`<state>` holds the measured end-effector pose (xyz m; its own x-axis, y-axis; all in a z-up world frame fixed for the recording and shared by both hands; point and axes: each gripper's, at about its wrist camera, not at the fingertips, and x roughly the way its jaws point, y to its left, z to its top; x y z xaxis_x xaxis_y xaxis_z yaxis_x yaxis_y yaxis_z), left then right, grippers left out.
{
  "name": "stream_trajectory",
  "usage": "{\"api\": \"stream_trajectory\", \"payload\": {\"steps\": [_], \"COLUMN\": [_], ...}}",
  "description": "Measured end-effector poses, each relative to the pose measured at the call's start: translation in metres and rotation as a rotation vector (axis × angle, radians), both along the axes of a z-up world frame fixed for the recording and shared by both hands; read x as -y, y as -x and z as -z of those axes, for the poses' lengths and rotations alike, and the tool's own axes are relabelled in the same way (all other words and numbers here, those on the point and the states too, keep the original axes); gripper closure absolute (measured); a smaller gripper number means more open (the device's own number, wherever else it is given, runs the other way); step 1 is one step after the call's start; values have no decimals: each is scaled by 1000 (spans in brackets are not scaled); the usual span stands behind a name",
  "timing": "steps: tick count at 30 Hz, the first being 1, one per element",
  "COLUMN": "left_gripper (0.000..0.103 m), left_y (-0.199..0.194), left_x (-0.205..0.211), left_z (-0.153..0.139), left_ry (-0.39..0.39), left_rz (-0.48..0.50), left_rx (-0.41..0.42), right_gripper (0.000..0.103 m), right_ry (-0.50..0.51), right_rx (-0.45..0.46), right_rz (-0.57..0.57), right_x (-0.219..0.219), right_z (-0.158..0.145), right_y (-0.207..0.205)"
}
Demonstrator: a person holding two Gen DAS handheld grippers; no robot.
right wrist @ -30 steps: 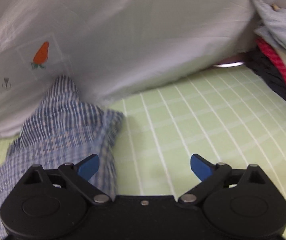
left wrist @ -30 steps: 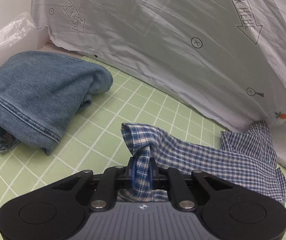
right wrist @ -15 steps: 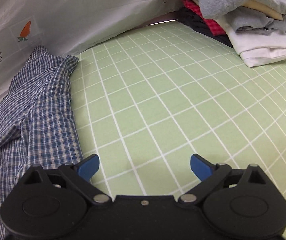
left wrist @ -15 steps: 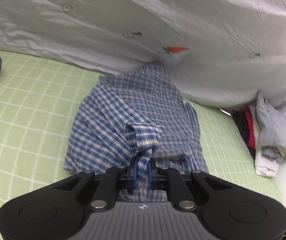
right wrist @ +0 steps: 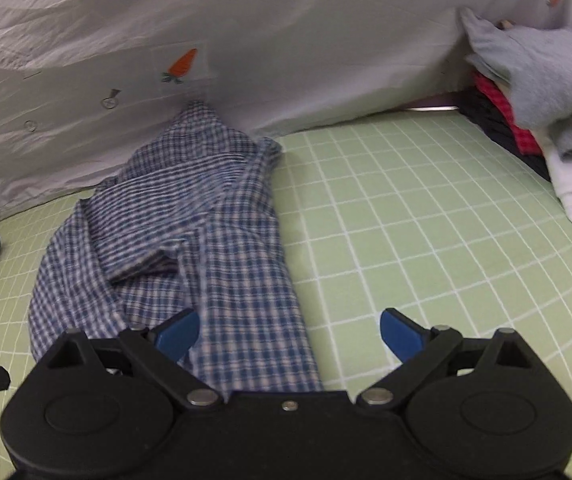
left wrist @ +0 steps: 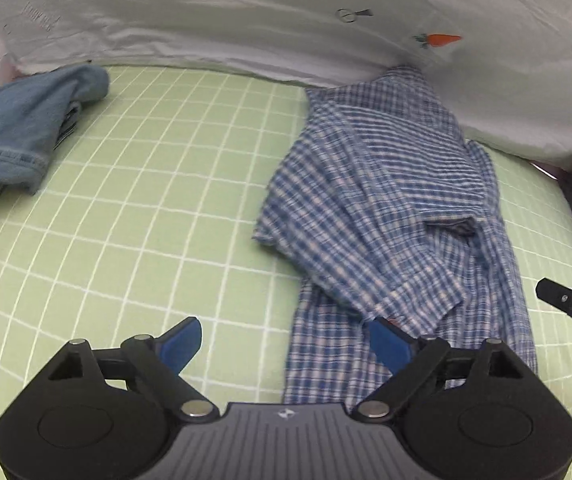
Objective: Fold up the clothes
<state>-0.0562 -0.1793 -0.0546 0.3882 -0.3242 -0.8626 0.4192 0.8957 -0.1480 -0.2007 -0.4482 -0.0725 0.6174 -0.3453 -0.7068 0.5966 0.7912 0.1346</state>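
- On the green grid mat (left wrist: 134,200), the plaid shirt (left wrist: 385,208) lies in a loose, lengthwise bundle, its far end touching the white printed sheet (left wrist: 286,20) at the back; one flap is turned over near the middle and the hem runs toward both cameras.
- Left gripper (left wrist: 286,346): jaws spread wide, holding nothing; its right blue pad sits just over the shirt's near edge, its left pad over bare mat.
- Right gripper (right wrist: 289,330): jaws likewise released and empty; its left pad hovers above the shirt's hem, its right pad above bare mat.
- Progress, as judged: the shirt is narrowed but rumpled, with no clean crease or squared outline visible; most of the folding appears left. A denim garment (left wrist: 18,136) lies bunched at the far left, apparently not folded either. A stack of clothes (right wrist: 537,120) at the far right looks already done.
- Edges: the shirt's left border in the left wrist view is ragged and stepped; its right border in the right wrist view runs fairly straight.
- Open room: bare mat on both sides of the shirt, wider on the right toward the stack; the sheet closes off the back.
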Motion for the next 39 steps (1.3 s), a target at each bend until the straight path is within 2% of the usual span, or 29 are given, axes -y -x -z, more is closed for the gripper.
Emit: {"api": "stream_trajectory", "payload": {"steps": [5,8,10,11,12,16,17,19,21,28,34,39], "left_gripper": [12,12,12,12,12,12,12,12,12,12,12,12], "left_y": [-12,-20,-25,-28,-29,-31,-30,-28,-23,18,64,93], "left_x": [-7,-2,3,5,6,8,8,8,5,-14,-29,-35], "left_z": [17,25,28,30,32,35,35,33,28,8,1,-4], "left_ry": [-48,-54,-59,-62,-64,-70,-68,-63,-53,-24,-25,-37], "left_rz": [-47,-30,-21,-18,-18,-10,-11,-12,-18,-24,1,24], "left_rx": [-42,-58,-63,-66,-70,-81,-79,-75,-61,-22,-26,-15], "right_gripper": [7,19,31,43,51,54,59,88,98,100,100,100], "right_ry": [31,19,2,-6,-14,-66,-81,-103,-103,-112,-121,-142], "right_rx": [-7,-14,-24,-31,-43,-91,-96,-101,-91,6,64,78], "right_rz": [-147,-229,-292,-322,-344,-384,-392,-409,-424,-399,-371,-324], "right_x": [-29,-42,-50,-53,-56,-65,-66,-67,-68,-74,-88,-91], "right_z": [1,7,13,16,20,36,38,41,38,10,-13,-20], "right_y": [-40,-58,-68,-73,-78,-92,-92,-90,-85,-43,20,67]}}
